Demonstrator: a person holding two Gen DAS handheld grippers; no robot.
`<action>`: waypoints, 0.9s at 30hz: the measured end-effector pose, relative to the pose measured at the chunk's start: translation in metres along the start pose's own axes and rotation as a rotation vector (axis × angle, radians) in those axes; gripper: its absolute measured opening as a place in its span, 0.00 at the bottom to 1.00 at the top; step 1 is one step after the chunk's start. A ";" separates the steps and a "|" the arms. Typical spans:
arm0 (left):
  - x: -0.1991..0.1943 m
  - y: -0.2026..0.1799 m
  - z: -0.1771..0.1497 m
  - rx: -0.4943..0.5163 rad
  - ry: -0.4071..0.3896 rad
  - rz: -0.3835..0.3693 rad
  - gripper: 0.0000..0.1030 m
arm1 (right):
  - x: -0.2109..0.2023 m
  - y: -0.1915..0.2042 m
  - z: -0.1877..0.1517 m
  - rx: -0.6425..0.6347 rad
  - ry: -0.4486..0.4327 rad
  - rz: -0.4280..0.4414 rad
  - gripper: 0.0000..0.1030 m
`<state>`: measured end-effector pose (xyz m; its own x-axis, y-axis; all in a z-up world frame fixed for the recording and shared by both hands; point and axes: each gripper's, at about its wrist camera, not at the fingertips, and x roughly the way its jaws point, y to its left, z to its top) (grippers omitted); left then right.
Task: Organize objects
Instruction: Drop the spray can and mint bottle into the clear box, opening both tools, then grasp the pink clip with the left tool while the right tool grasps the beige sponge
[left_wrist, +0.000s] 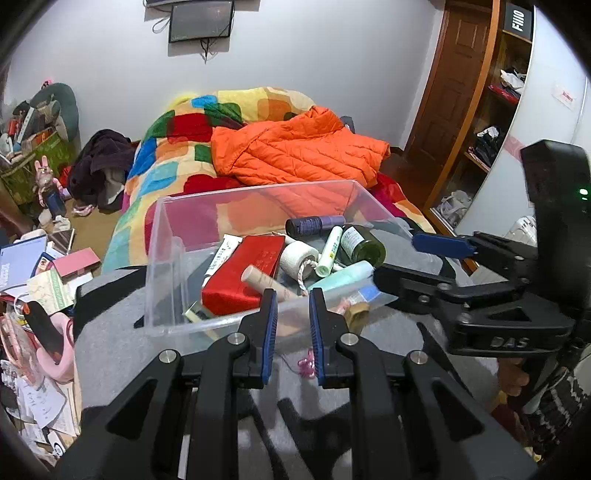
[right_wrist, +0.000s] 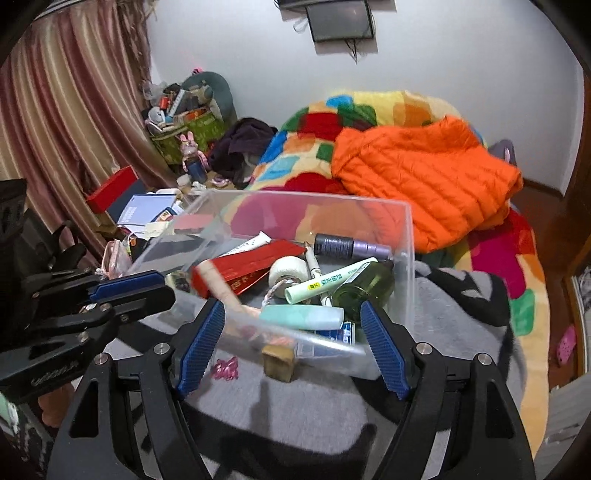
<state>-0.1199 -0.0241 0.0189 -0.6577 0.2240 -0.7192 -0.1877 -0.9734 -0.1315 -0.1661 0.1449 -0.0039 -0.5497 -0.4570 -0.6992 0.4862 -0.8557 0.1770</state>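
Note:
A clear plastic bin (left_wrist: 162, 258) (right_wrist: 406, 258) sits on a grey cloth and holds a red box (left_wrist: 240, 273) (right_wrist: 258, 266), a tape roll (left_wrist: 297, 256) (right_wrist: 288, 273), tubes and bottles. A small tan block (right_wrist: 279, 362) (left_wrist: 356, 314) and a pink clip (right_wrist: 225, 369) (left_wrist: 306, 365) lie on the cloth in front of the bin. My left gripper (left_wrist: 291, 314) is open and empty just before the bin's near wall. My right gripper (right_wrist: 291, 332) is open wide and empty, above the tan block. Each gripper shows in the other's view.
A bed with a colourful blanket (left_wrist: 177, 147) and an orange jacket (left_wrist: 295, 147) (right_wrist: 424, 177) lies behind the bin. Boxes, papers and bags clutter the floor to the left (left_wrist: 37, 266). A wooden wardrobe (left_wrist: 491, 110) stands on the right.

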 end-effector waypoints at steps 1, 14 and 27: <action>-0.003 0.001 -0.003 0.000 -0.002 0.001 0.15 | -0.005 0.002 -0.002 -0.007 -0.011 -0.003 0.71; -0.009 0.021 -0.045 -0.024 0.035 0.080 0.34 | 0.027 0.031 -0.042 -0.060 0.070 -0.073 0.51; 0.010 0.016 -0.065 -0.020 0.094 0.060 0.35 | 0.062 0.019 -0.049 0.070 0.145 -0.086 0.22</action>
<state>-0.0821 -0.0411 -0.0346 -0.5955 0.1609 -0.7871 -0.1353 -0.9858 -0.0992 -0.1576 0.1122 -0.0777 -0.4808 -0.3459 -0.8057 0.3902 -0.9073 0.1566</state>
